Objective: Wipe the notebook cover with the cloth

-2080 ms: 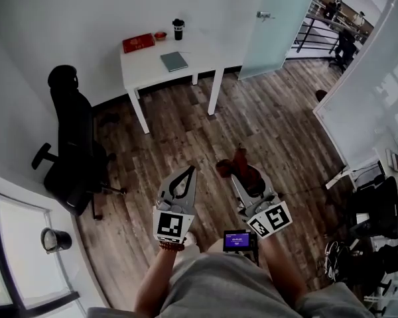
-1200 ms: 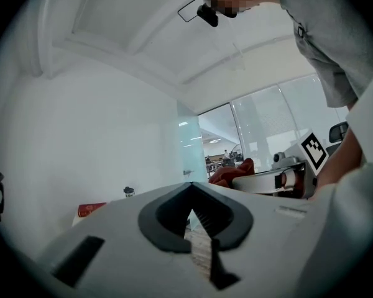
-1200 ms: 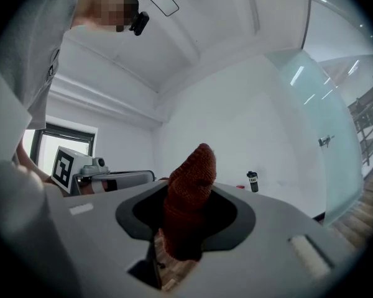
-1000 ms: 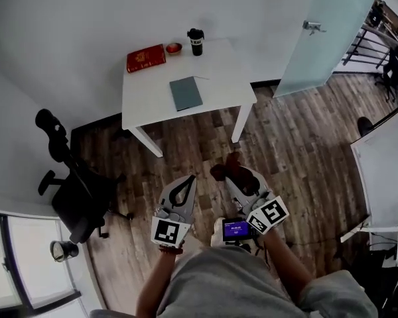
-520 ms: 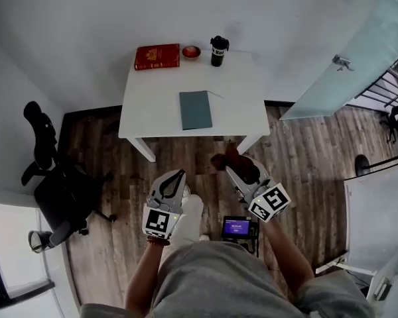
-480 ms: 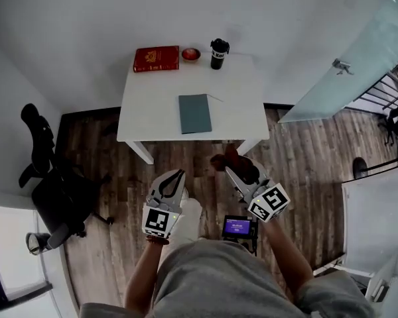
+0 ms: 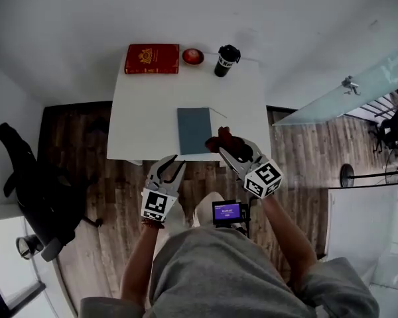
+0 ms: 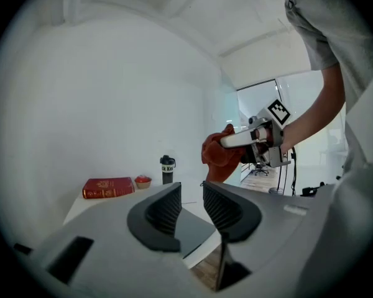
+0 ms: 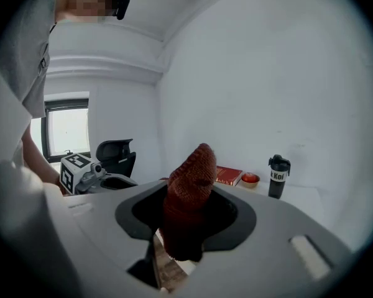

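Both grippers have reached the table (image 7: 146,105); the notebook (image 7: 193,130) now lies just ahead of them. The left gripper (image 7: 174,165) jaws have just been opening, partly apart and empty. The right gripper (image 7: 228,150) jaws clamp the cloth (image 7: 224,140), so wiping can likely begin.

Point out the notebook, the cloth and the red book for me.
notebook (image 7: 194,128), head view, middle of its cover.
cloth (image 9: 189,194), right gripper view, its bunched knitted middle.
red book (image 7: 151,59), head view, middle of its cover.

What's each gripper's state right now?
Left gripper: open, jaws just opening, nothing between them.
Right gripper: closed on the red cloth.
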Demonstrator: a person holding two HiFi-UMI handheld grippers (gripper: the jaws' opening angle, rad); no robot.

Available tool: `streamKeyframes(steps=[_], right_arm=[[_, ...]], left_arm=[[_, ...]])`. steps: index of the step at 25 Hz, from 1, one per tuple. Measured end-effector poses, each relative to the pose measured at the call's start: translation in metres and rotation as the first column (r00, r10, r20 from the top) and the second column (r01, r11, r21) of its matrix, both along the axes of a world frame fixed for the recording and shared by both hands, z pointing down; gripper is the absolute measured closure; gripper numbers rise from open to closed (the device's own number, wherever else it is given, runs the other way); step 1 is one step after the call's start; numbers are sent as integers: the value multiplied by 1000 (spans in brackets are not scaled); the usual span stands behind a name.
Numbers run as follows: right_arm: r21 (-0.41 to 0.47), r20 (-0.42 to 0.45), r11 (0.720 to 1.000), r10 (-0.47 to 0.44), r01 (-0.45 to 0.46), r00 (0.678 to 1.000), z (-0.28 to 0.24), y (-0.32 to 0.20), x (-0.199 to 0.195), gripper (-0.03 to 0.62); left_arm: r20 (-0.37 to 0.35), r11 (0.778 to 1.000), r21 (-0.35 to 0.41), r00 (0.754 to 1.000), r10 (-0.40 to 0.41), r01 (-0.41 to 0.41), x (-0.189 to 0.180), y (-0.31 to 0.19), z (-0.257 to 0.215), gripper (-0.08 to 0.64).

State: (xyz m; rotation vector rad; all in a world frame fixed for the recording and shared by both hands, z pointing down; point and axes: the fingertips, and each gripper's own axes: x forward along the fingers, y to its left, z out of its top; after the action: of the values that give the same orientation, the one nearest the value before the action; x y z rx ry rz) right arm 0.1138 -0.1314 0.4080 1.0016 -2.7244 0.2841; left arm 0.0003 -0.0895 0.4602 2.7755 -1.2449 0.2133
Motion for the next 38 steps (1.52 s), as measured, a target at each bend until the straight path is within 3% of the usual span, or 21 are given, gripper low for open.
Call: streamKeyframes(steps=[7,13,19,25,30,35,38], right_arm=[[-47,-48,984,-175,173,983,57,-86,-28,431],[-95,-120,967,-246,236,962,122,-154,-51,431],[-166,-215,955,-280,247,936,192,-193,-71,431],[-247,-244,940,-294,234,924,246,-208,-81,431],[-304,-212,938,-235,164,949,259,-220,-84,431],[-345,-246,930,-220,127,944,265,-210,-86,434],[-369,-265,922,-225,117,938,267,-202,-86,437]], left_arm=[[75,993,-116,997,10,-1,1,-32,73,376],[143,972,-233,989,41,-6,6,-46,142,345],[201,944,-324,970,135,-64,18,-51,196,318],[231,928,-360,955,184,-92,23,-59,223,308],[274,922,-377,940,205,-91,25,-62,235,305],[303,916,-401,938,167,-34,26,-66,239,301],[360,897,-442,913,193,-15,28,-67,249,302]])
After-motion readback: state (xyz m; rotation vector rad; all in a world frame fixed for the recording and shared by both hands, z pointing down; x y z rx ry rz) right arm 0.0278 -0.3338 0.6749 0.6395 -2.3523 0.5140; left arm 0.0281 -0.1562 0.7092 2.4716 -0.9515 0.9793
